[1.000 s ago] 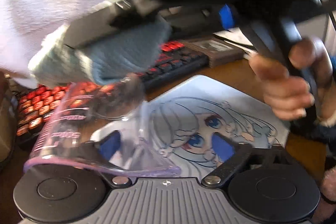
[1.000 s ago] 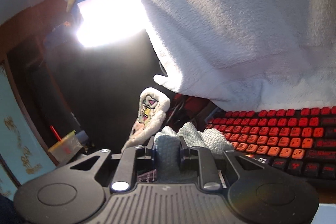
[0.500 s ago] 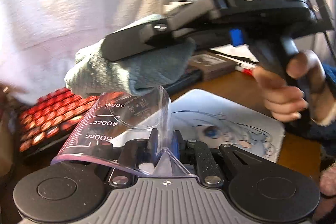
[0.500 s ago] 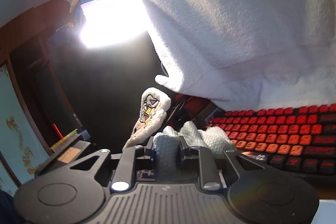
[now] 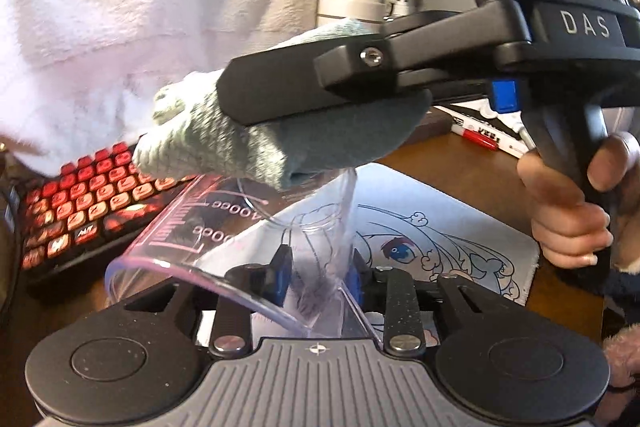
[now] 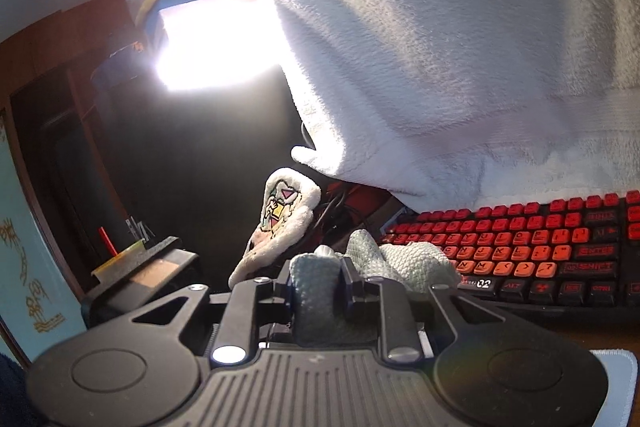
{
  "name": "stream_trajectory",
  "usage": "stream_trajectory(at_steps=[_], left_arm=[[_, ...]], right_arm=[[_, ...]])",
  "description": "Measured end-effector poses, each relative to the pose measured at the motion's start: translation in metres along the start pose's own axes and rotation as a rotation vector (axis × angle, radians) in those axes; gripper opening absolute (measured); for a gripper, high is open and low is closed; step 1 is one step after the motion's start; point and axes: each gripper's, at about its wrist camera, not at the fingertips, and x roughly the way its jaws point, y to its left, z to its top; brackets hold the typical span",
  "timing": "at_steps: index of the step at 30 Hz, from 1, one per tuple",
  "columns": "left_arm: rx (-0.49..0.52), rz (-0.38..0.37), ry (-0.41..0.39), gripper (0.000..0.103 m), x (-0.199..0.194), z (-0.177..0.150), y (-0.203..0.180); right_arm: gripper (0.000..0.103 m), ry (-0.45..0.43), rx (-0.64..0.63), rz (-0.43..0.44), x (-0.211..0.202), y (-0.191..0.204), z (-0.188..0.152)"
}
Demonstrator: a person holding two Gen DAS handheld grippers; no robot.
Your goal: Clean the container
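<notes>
Above the desk's mouse mat (image 5: 460, 227), cloth meets beaker.
Left gripper (image 5: 316, 277), jaws just closed, pinches the clear measuring beaker (image 5: 224, 239) by its wall; right gripper (image 6: 318, 287) clamps the grey cloth (image 5: 280, 143) at its far end. Wiping looks underway; next, rub cloth along the beaker.

Left of the mouse mat (image 5: 460, 227) the red keyboard (image 5: 80, 203) blocks the counter (image 5: 472, 171); above the mat, the cloth-filled right claw (image 5: 256, 115) crowds the container's (image 5: 248, 247) far end; mat's right half lies open.
</notes>
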Motion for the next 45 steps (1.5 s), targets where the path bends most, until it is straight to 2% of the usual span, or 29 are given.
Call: stream_trajectory(at_steps=[3,7,11,15,17,19,21,25,28,32,34,39,42,45], left_arm=[[-0.016,0.003,0.0,0.034,0.003,-0.001,0.0],[-0.04,-0.033,0.0,0.055,0.007,0.001,0.001],[-0.032,-0.039,0.004,0.061,0.001,0.0,-0.007],[-0.007,-0.045,0.015,0.077,0.0,-0.001,-0.015],[0.014,-0.037,0.024,0.083,0.001,-0.001,-0.02],[0.048,-0.026,0.043,0.097,0.004,-0.001,-0.027],[0.085,-0.012,0.06,0.101,0.007,-0.002,-0.035],[0.081,-0.016,0.061,0.102,0.008,0.001,-0.04],[0.081,-0.017,0.062,0.102,0.006,0.0,-0.04],[0.084,-0.017,0.064,0.102,0.009,0.0,-0.04],[0.085,-0.017,0.064,0.103,0.01,0.0,-0.039],[0.084,-0.017,0.064,0.103,0.01,0.0,-0.041],[0.084,-0.017,0.064,0.103,0.009,0.0,-0.041],[0.083,-0.018,0.064,0.103,0.006,0.0,-0.039]], right_arm=[[0.021,-0.001,0.005,0.005,0.0,-0.001,0.0],[0.021,0.002,0.008,0.002,-0.001,-0.001,0.0],[0.021,0.017,0.026,0.021,0.004,0.002,0.001],[0.021,0.039,0.038,0.082,0.013,0.008,-0.002],[0.018,0.041,0.025,0.074,0.013,0.009,-0.001],[0.018,0.038,0.017,0.046,0.011,0.006,0.002],[0.018,0.025,0.005,-0.006,0.007,0.003,0.005],[0.018,0.012,0.061,-0.02,0.003,-0.008,0.007],[0.02,0.013,0.055,-0.014,0.005,-0.004,0.005],[0.021,0.036,0.089,0.067,0.01,-0.002,0.001],[0.02,0.035,0.068,0.06,0.01,0.001,0.001],[0.017,0.018,-0.008,-0.035,0.006,0.002,0.007],[0.017,-0.003,0.016,-0.073,0.003,-0.006,0.011],[0.019,-0.007,0.081,-0.045,0.003,-0.013,0.009]])
